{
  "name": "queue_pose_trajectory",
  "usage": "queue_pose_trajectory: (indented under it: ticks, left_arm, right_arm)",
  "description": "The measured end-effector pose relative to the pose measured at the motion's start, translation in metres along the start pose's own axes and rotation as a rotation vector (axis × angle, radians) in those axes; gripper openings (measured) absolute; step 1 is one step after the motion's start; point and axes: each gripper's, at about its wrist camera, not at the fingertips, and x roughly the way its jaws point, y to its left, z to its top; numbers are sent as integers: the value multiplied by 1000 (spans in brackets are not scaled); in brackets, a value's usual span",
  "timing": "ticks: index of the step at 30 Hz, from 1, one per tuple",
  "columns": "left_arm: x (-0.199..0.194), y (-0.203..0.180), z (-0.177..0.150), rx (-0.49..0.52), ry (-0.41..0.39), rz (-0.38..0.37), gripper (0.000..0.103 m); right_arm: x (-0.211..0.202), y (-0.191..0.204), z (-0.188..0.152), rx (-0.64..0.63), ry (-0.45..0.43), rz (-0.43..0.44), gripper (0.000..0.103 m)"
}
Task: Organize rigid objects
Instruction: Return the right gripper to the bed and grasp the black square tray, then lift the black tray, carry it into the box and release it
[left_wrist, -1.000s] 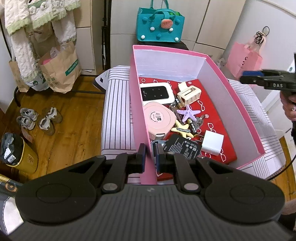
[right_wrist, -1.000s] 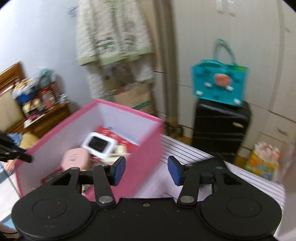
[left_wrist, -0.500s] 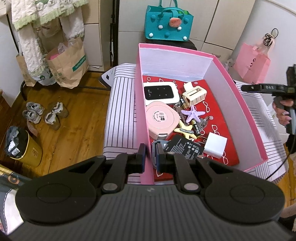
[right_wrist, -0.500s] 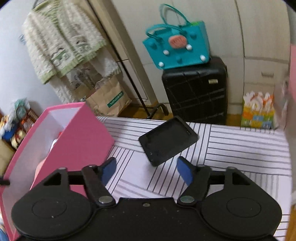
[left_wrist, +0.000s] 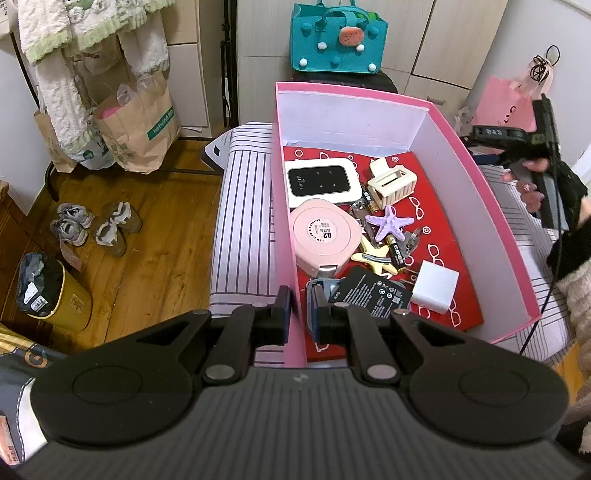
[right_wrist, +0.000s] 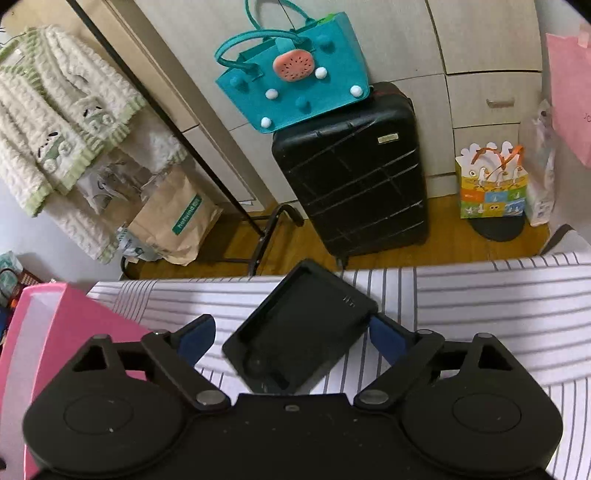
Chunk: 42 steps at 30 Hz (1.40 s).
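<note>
Your right gripper is opening around the black tray; centre it before clamping. Left gripper clamps the pink box wall.

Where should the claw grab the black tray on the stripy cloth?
Probably across its two long edges, coming down from above. The black tray lies flat and slanted, so the right claw, now opening around it, would need turning to meet those straight sides squarely.

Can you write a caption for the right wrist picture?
Right gripper opening around a black tray on the striped cloth.
</note>
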Motion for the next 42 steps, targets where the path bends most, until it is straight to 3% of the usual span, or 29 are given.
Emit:
queue_pose_trajectory:
  ticks: [6, 10, 14, 16, 21, 26, 28, 31, 32, 33, 36, 42]
  left_arm:
    - [1, 1, 1, 9, 5, -10, 10]
    - [2, 1, 1, 18, -1, -14, 10]
    - [2, 1, 0, 26, -4, -17, 10]
    - [2, 2, 0, 28, -4, -19, 10]
    - [2, 3, 0, 28, -10, -23, 10]
    - [2, 3, -1, 24, -12, -24, 10]
    - [3, 2, -1, 24, -15, -21, 10]
    - [3, 0, -1, 30, -17, -15, 10]
    - [4, 0, -1, 30, -16, -12, 10]
    - [5, -1, 0, 28, -14, -9, 10]
    - [5, -3, 0, 23, -18, 8, 10]
    - [5, -3, -4, -8, -50, 18, 10]
  right_arm:
    - [16, 21, 6, -102, -12, -53, 100]
    - [25, 40, -4, -276, -27, -136, 99]
    - [21, 47, -18, -407, -70, -159, 88]
    - [11, 42, -20, -390, -64, -140, 78]
    - [-11, 35, -32, -398, -14, -107, 67]
    - [-20, 32, -38, -389, 40, -110, 67]
    - [-15, 37, -38, -422, 38, -127, 73]
    - [-4, 40, -34, -437, 6, -146, 77]
    - [-2, 40, -33, -424, -19, -155, 76]
    - [0, 38, -32, -408, -42, -169, 67]
    - [-7, 38, -34, -389, -59, -196, 66]
    - [-57, 46, -48, -361, -129, -112, 66]
